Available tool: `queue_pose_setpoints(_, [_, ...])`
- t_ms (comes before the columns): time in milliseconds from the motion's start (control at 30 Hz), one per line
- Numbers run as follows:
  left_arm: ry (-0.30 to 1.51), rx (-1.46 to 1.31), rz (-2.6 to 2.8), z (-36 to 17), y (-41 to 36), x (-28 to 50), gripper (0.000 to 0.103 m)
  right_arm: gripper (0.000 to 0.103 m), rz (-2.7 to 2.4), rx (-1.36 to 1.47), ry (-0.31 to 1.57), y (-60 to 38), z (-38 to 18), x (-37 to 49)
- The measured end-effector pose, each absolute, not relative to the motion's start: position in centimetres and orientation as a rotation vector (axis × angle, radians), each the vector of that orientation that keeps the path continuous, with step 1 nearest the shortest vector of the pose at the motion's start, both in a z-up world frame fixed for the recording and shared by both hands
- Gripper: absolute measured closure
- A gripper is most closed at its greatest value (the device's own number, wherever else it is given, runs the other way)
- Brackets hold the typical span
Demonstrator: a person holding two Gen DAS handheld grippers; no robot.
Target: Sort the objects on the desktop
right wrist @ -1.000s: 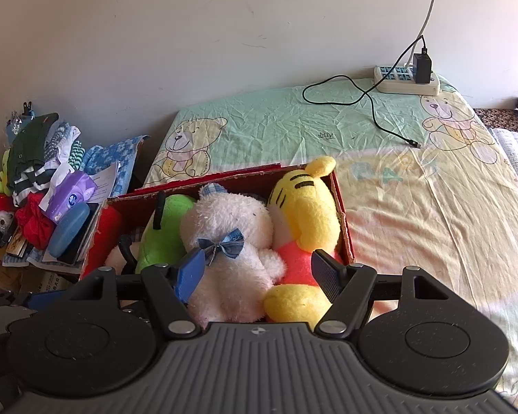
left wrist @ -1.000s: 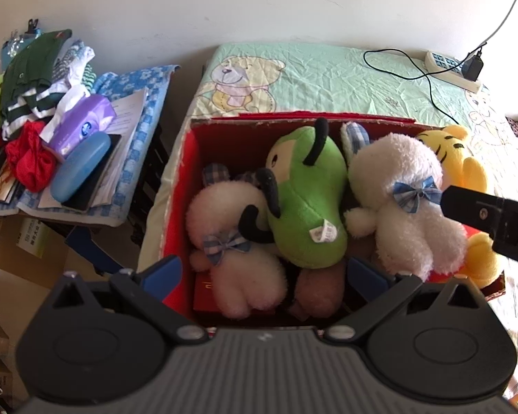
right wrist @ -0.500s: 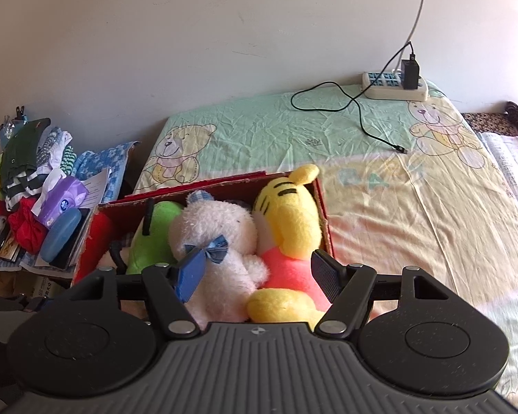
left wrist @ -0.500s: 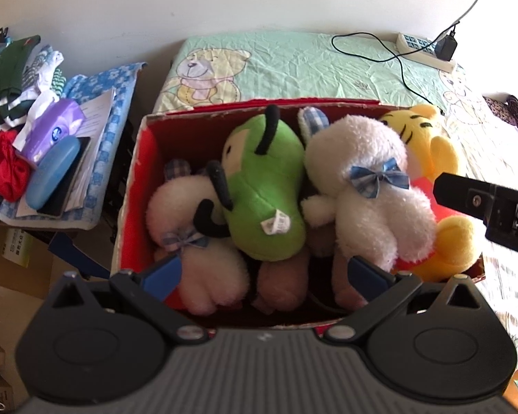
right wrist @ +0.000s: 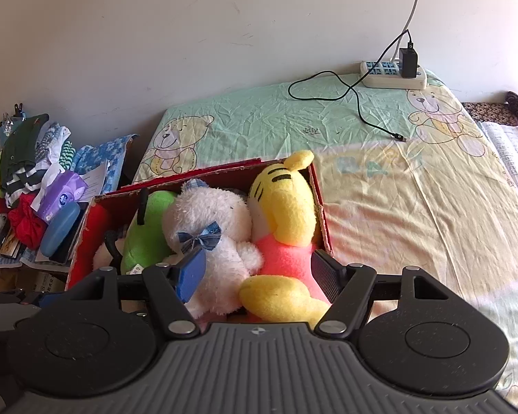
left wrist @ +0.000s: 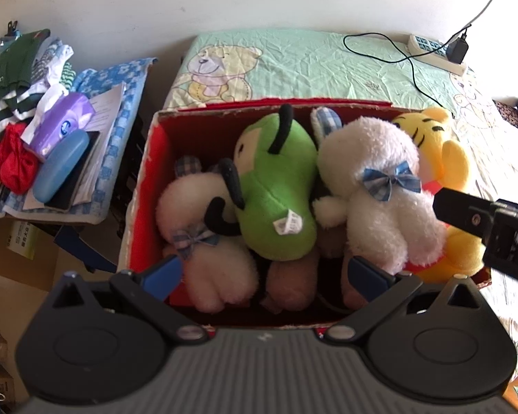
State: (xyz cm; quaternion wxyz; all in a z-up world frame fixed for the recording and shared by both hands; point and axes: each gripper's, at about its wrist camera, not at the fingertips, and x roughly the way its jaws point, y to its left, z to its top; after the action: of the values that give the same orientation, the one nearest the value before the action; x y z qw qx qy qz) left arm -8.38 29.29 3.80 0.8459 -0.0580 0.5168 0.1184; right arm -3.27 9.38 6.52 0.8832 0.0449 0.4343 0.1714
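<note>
A red cardboard box (left wrist: 145, 186) (right wrist: 83, 238) sits on the bed's near left part, packed with plush toys. In it lie a green plush (left wrist: 276, 193) (right wrist: 145, 238), a white plush with a blue bow (left wrist: 380, 189) (right wrist: 210, 238), a second white plush (left wrist: 207, 248), and a yellow tiger plush (left wrist: 445, 158) (right wrist: 283, 214). My left gripper (left wrist: 264, 274) hovers open over the box's near edge, holding nothing. My right gripper (right wrist: 257, 269) is open above the white and yellow plushes, empty too; its arm shows at the right edge of the left wrist view.
A side table (left wrist: 121, 79) left of the bed holds folded clothes (left wrist: 13, 65), a purple tissue pack (left wrist: 58, 122), a blue glasses case (left wrist: 60, 167) and papers. A power strip (right wrist: 393, 76) with a black cable (right wrist: 359, 103) lies at the bed's far side. A book (right wrist: 511, 158) lies right.
Both grippers have drawn back and up a little from the box, so more of the box and bed shows. Both stay open and the toys have not moved.
</note>
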Motion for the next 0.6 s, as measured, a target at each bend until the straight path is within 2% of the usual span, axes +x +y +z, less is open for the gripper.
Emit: queue_pose_setpoints(600, [1.053,-0.121,0.244,3.97,29.46,-7.92,0.002,0.032,0.368,0.095,0.894,9.44,6.64,-2.99])
